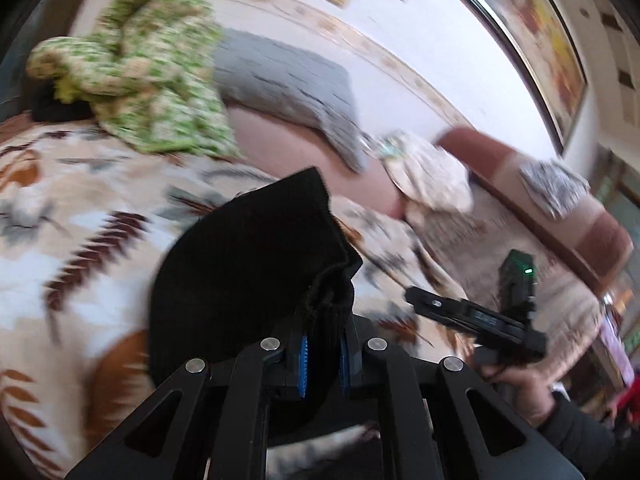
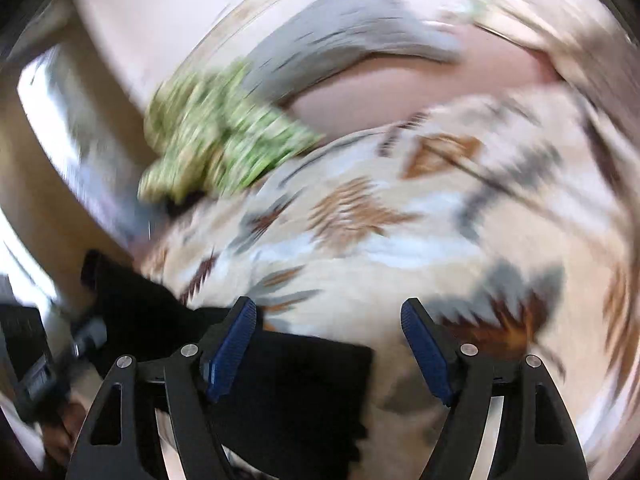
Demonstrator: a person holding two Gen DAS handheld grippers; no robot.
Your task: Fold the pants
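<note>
Pants (image 1: 248,280): black, bunched; one edge is clamped between the closed jaws of the left gripper (image 1: 324,354), the bulk hanging ahead of and left of those jaws.
Bedspread (image 1: 80,232): leaf-printed, spread beyond and beneath both sets of jaws.
Green floral garment (image 1: 152,80): heaped far ahead of the left jaws, well apart from the pants.
Grey pillow (image 1: 288,80): beside that heap.
Right gripper (image 2: 328,344): jaws held wide apart, nothing between them; black cloth is seen below and left of them.
Step judged: lifting to spread. Next required: a second edge to be taken by the right jaws.
</note>
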